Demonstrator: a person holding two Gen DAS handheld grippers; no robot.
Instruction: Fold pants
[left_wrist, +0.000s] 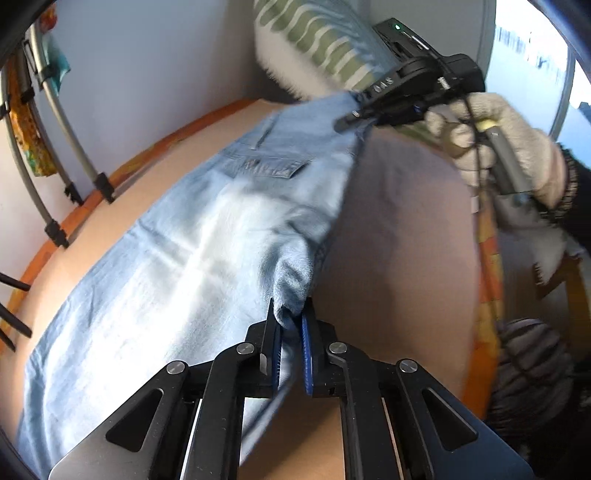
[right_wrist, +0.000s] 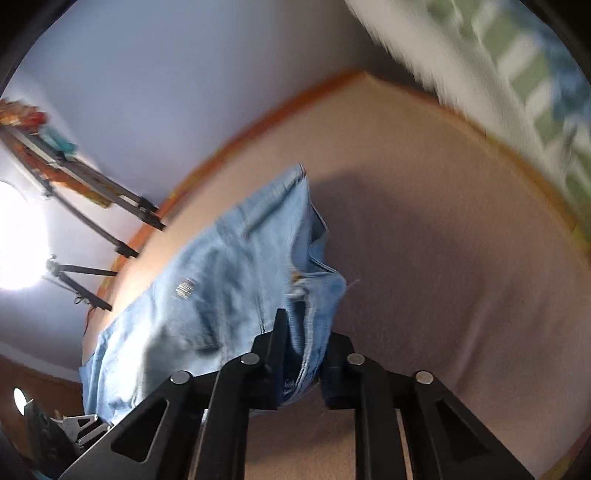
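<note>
Light blue jeans (left_wrist: 203, 240) lie lengthwise on a peach-coloured bed (left_wrist: 406, 240), a flap pocket facing up. In the left wrist view my left gripper (left_wrist: 291, 325) is shut on a bunched edge of the jeans near me. Farther along the same edge, at the waistband end, a gloved hand (left_wrist: 509, 140) holds my right gripper (left_wrist: 349, 123), which is clamped on the denim. The right wrist view shows the jeans (right_wrist: 221, 277) lifted at the near side, with the right gripper (right_wrist: 303, 339) shut on a thick fold of waistband.
A green-and-white patterned pillow (left_wrist: 314, 40) leans on the wall at the head of the bed (right_wrist: 443, 240). A grey metal rack with black clamps (left_wrist: 48, 147) stands along the far bed edge. A striped sleeve (left_wrist: 528, 373) is at the right.
</note>
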